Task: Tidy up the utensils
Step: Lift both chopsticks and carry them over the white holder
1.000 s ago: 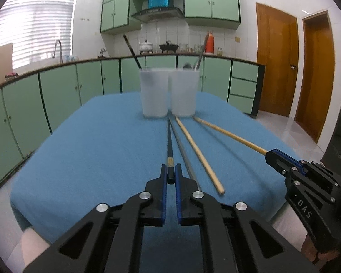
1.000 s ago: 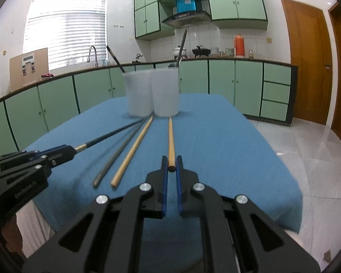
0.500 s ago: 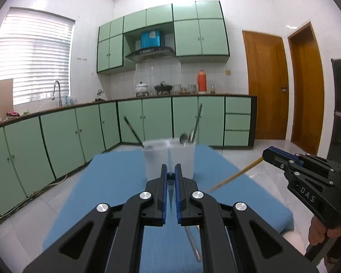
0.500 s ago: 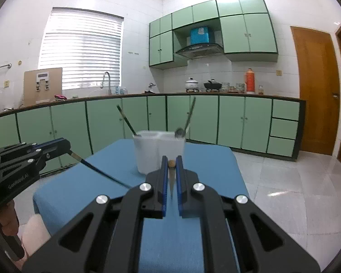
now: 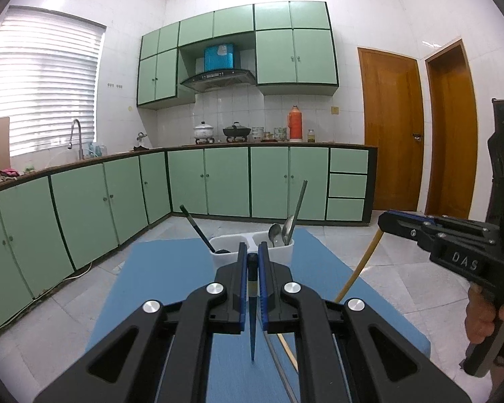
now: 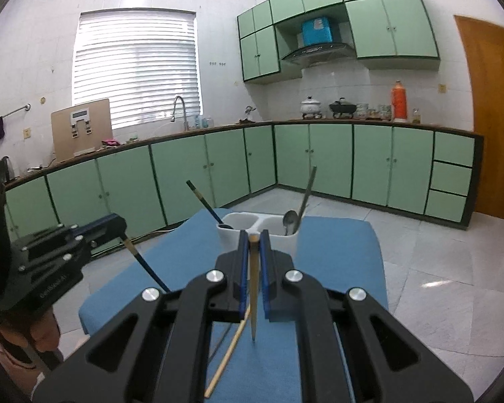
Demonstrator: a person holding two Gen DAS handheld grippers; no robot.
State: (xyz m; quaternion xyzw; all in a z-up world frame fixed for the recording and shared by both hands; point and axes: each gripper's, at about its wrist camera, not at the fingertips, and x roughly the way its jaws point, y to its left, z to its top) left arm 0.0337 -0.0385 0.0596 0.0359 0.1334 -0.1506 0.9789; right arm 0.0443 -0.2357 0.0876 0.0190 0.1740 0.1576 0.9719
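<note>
**Both claws hold a stick above the tabletop**

My left claw (image 5: pixel 252 260) is clamped on a dark stick (image 5: pixel 252 322). The stick hangs down from the tips, and its thin end points at the blue tabletop (image 5: pixel 171 288) below. I cannot tell if the end touches the cloth.

My right claw (image 6: pixel 253 238) is clamped on a pale stick (image 6: pixel 254 302). That stick hangs down too, with its thin end low over the tabletop.

From the left camera, the right claw shows at 3 o'clock, with a hand (image 5: pixel 487 315) on its grip. From the right camera, the left claw shows at 9 o'clock.

Two white cups (image 5: pixel 238 247) stand side by side, touching, at the far end of the tabletop, at 12 o'clock from both claws. The left cup (image 6: pixel 235 226) has one dark stick leaning out at 11 o'clock. The right cup (image 6: pixel 287 231) has spoons (image 5: pixel 280 233) and a long grey handle in it.

Two more sticks lie flat on the tabletop under the claws. One is pale wood (image 6: pixel 226 356). One is grey (image 5: pixel 279 362). They lie close beside each other, at 6 o'clock from the cups.
</note>
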